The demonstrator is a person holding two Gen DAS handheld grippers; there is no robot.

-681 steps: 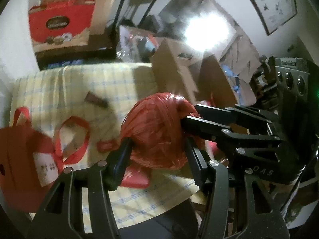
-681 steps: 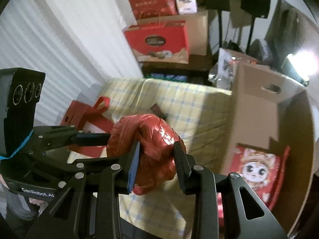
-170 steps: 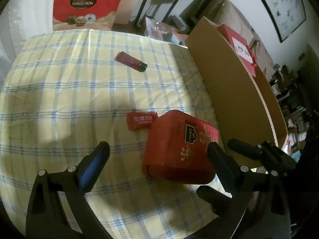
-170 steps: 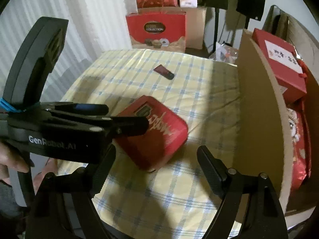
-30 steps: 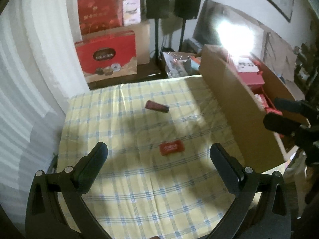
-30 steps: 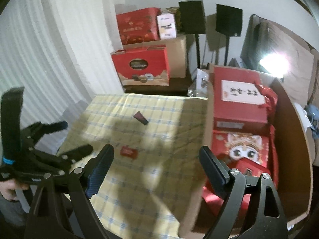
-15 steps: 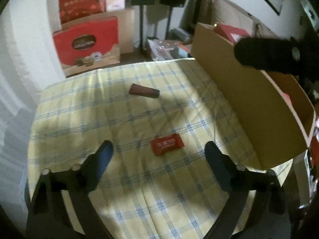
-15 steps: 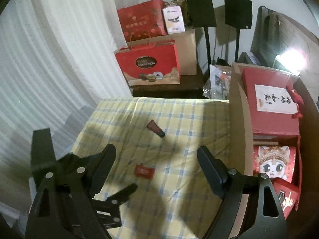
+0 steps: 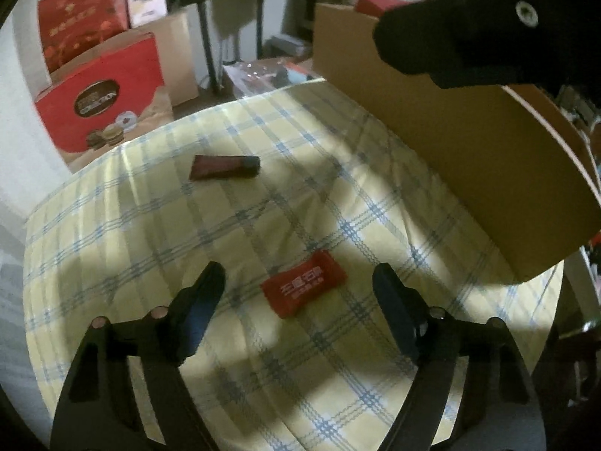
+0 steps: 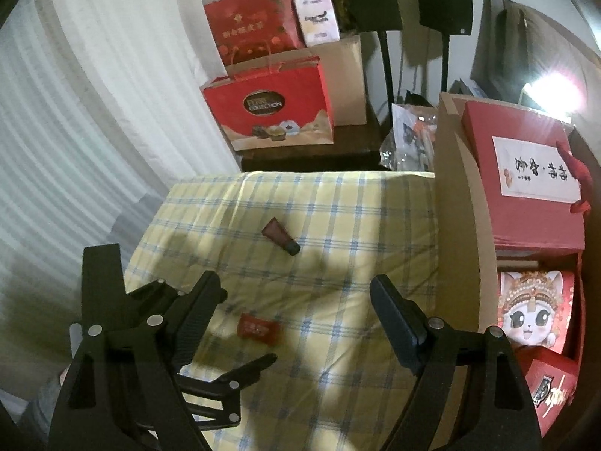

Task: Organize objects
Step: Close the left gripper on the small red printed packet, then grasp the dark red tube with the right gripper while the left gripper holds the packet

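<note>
Red packet [image 9: 303, 288]: we see it lying flat on the checked tablecloth [image 9: 157, 225], between the spread fingers of our left gripper [image 9: 298, 293], touching neither.
Dark tube [image 9: 224, 167]: farther back on the cloth, well apart from the packet.
Left gripper: wide apart, holding nothing.
Right gripper [image 10: 296, 304]: we hold it higher, fingers spread, empty.
Cardboard box [image 10: 456, 225]: at the table's right edge, holding a red gift box [image 10: 522, 173], a cat-print pack [image 10: 533, 312] and a red tin [image 10: 548, 387].
</note>
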